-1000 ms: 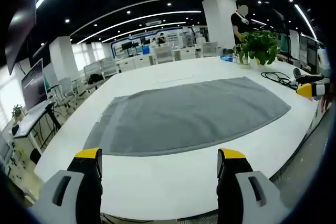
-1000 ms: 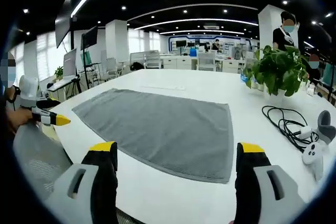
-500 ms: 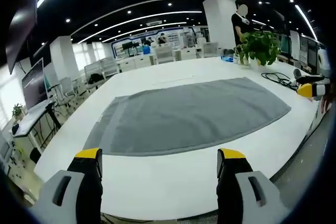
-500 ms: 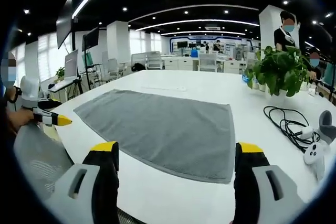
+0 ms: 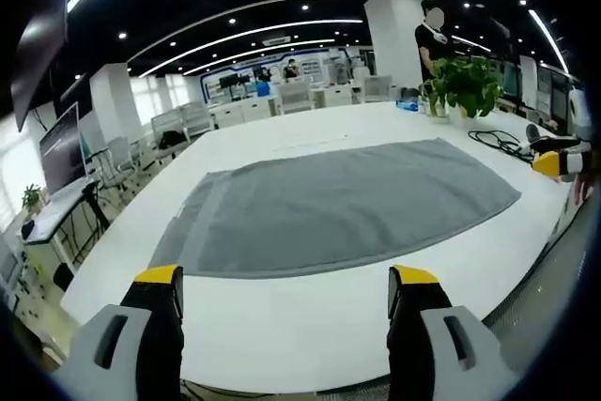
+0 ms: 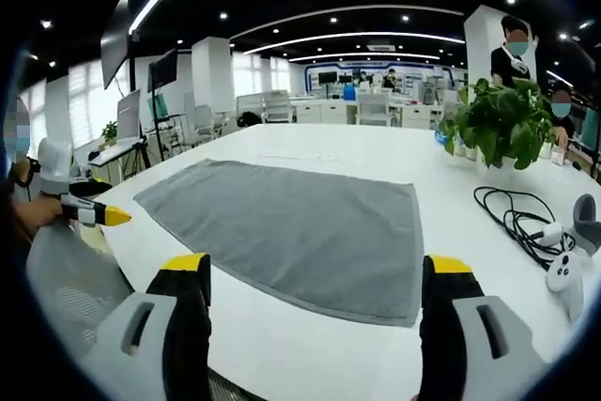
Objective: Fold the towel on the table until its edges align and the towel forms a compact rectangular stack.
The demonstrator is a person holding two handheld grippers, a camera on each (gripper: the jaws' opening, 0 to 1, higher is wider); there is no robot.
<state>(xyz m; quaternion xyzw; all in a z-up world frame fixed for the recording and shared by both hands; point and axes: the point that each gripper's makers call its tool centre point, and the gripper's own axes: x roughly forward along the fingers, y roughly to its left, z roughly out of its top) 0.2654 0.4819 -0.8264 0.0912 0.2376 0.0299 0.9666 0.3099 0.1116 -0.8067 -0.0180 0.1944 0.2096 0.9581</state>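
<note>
Grey terry cloth, the towel (image 5: 338, 206), is spread flat and unfolded on a wide white counter (image 5: 282, 326), lying beyond the near edge and reaching toward the counter's middle; in the right gripper view the same towel (image 6: 300, 227) is seen with its near corner just ahead of the jaws. The left tool (image 5: 286, 293) is held above the counter's near edge with its jaws wide apart and nothing between them, and the right tool (image 6: 315, 284) is likewise spread wide and empty. A potted plant (image 6: 507, 124) is stood on the counter past the towel's far right side, and a black cable (image 6: 512, 218) is coiled beside what may be a white controller (image 6: 562, 274), though that edge is blurred. An open office with rows of desks, white pillars and ceiling light strips is seen behind, where a person (image 5: 430, 39) is standing by the plant.
</note>
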